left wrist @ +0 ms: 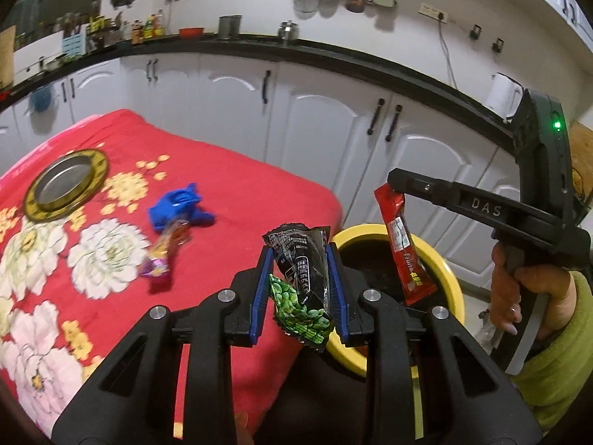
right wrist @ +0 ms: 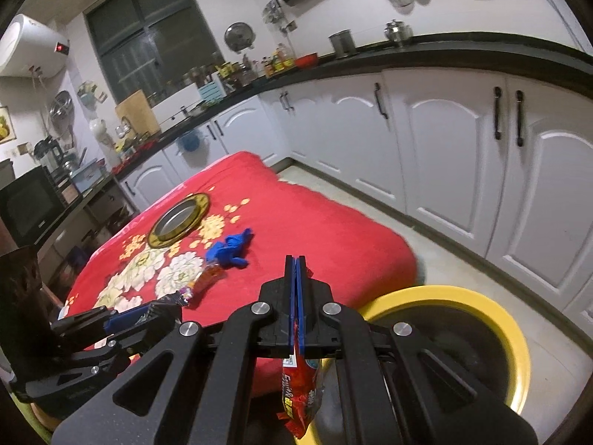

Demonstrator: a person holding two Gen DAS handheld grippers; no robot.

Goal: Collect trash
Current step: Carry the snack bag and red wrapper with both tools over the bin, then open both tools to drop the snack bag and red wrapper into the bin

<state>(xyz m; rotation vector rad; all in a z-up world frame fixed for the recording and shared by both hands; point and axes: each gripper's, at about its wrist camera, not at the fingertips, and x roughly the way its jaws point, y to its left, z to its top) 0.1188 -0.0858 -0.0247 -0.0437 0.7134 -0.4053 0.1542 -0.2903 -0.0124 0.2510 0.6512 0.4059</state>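
My left gripper (left wrist: 299,256) is shut on a black and green snack packet (left wrist: 302,289), held at the table's right edge beside the yellow-rimmed bin (left wrist: 444,263). My right gripper (right wrist: 295,259) is shut on a red wrapper (right wrist: 302,389), which hangs over the bin (right wrist: 500,307); in the left wrist view the red wrapper (left wrist: 404,248) dangles above the bin's opening. A crumpled blue wrapper (left wrist: 181,207) and an orange-purple wrapper (left wrist: 163,256) lie on the red flowered tablecloth (left wrist: 241,193). They also show in the right wrist view, blue (right wrist: 229,246) and orange-purple (right wrist: 202,282).
A gold-rimmed metal plate (left wrist: 65,185) sits at the table's far left. White kitchen cabinets (left wrist: 315,111) with a black counter stand behind the table. The bin stands on the floor between table and cabinets.
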